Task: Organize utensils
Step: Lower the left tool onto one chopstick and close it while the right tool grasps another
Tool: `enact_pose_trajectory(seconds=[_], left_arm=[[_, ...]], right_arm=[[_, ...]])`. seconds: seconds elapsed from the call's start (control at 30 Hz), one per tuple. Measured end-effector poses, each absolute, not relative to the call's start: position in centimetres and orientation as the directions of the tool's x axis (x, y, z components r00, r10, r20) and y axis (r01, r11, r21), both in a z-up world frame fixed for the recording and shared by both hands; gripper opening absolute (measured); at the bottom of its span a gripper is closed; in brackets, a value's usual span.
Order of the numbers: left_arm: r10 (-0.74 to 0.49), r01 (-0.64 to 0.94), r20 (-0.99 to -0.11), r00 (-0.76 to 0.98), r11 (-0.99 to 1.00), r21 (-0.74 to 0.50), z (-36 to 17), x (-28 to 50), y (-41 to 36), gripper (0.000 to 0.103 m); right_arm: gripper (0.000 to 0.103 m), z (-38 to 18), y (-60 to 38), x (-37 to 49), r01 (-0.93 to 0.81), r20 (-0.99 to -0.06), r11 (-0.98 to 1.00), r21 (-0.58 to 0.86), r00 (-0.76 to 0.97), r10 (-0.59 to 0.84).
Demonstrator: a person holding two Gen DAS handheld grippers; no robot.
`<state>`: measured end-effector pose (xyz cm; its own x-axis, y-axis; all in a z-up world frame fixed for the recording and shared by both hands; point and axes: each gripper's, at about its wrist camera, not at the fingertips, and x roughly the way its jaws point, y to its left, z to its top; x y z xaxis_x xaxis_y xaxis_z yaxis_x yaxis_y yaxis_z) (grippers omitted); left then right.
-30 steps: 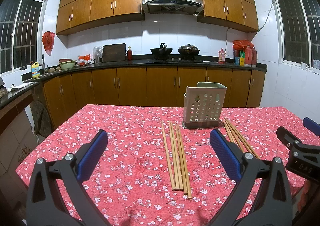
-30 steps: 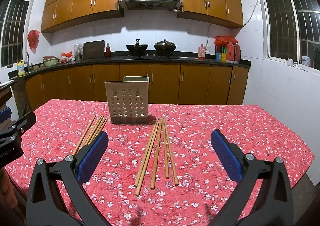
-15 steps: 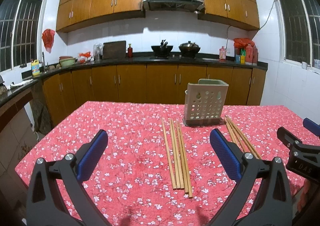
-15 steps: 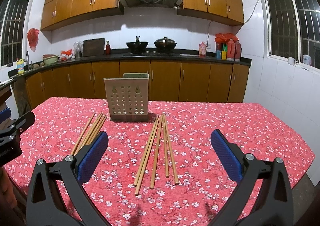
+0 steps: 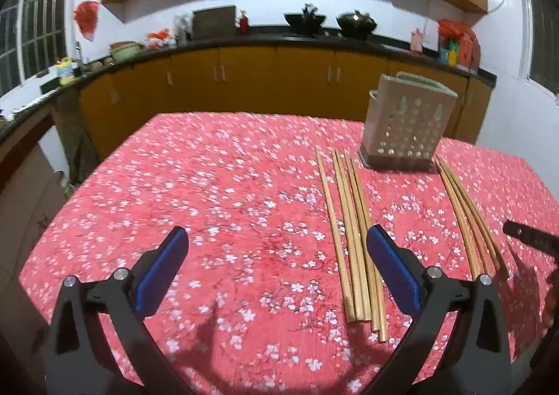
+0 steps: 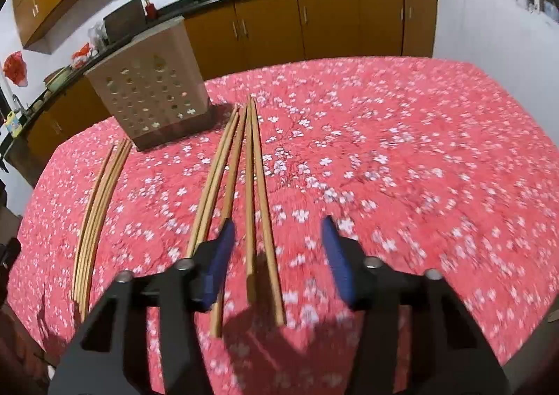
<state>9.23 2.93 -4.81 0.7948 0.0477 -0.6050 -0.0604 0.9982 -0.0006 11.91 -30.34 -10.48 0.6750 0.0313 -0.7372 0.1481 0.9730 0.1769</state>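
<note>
Two bunches of wooden chopsticks lie on the red flowered tablecloth in front of a beige perforated utensil holder (image 5: 407, 122) (image 6: 150, 98). The left bunch (image 5: 353, 237) lies just inside my open left gripper's (image 5: 276, 262) right finger. The right bunch (image 5: 468, 216) (image 6: 241, 192) lies under my right gripper (image 6: 277, 244), which is open but narrower, low over the table, with two chopsticks between its fingers. The left bunch also shows at the left of the right wrist view (image 6: 97, 206).
The table (image 5: 174, 185) stands in a kitchen, with brown cabinets and a dark counter behind it. Part of the right gripper (image 5: 531, 237) shows at the right edge of the left wrist view. The table's edges fall away at left and right.
Both grippers have tilted down and moved closer to the table. The right gripper has dropped over the right bunch and its fingers have narrowed. The left gripper has shifted left of its bunch.
</note>
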Motion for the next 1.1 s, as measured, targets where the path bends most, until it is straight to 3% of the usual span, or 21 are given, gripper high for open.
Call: enact_pose_trajectory(seconds=[0.13, 0.3, 0.43, 0.57, 0.8, 0.87, 1.1], left_arm=[[0.035, -0.032, -0.634, 0.772, 0.999, 0.016, -5.6, 10.6, 2.7, 0.095], [-0.027, 0.025, -0.687, 0.726, 1.0, -0.014, -6.7, 12.3, 2.1, 0.065], [-0.063, 0.069, -0.714, 0.697, 0.997, -0.02, -7.5, 13.3, 1.4, 0.053], [-0.096, 0.098, -0.741, 0.665, 0.994, -0.041, -8.2, 14.2, 1.1, 0.048], [-0.147, 0.142, -0.786, 0.601, 0.987, -0.077, -9.3, 15.4, 0.4, 0.029], [-0.159, 0.159, -0.794, 0.586, 0.984, -0.08, -9.7, 15.4, 0.2, 0.027], [-0.123, 0.163, -0.803, 0.584, 0.986, -0.032, -10.6, 16.1, 0.2, 0.009]], right_arm=[[0.034, -11.3, -29.9, 13.6, 0.112, -0.766, 0.982, 0.15, 0.641, 0.044], [0.02, -13.0, -29.7, 14.7, 0.095, -0.796, 0.984, 0.152, 0.602, 0.065], [0.009, -13.1, -29.7, 14.5, 0.095, -0.791, 0.988, 0.12, 0.611, 0.038], [0.009, -13.3, -30.4, 15.0, 0.119, -0.789, 0.984, 0.129, 0.614, 0.029], [0.009, -13.4, -30.0, 15.0, 0.115, -0.782, 0.989, 0.088, 0.623, -0.003], [0.009, -13.4, -30.0, 15.0, 0.118, -0.785, 0.988, 0.095, 0.62, 0.002], [0.009, -13.4, -30.0, 14.8, 0.103, -0.781, 0.99, 0.096, 0.625, 0.011]])
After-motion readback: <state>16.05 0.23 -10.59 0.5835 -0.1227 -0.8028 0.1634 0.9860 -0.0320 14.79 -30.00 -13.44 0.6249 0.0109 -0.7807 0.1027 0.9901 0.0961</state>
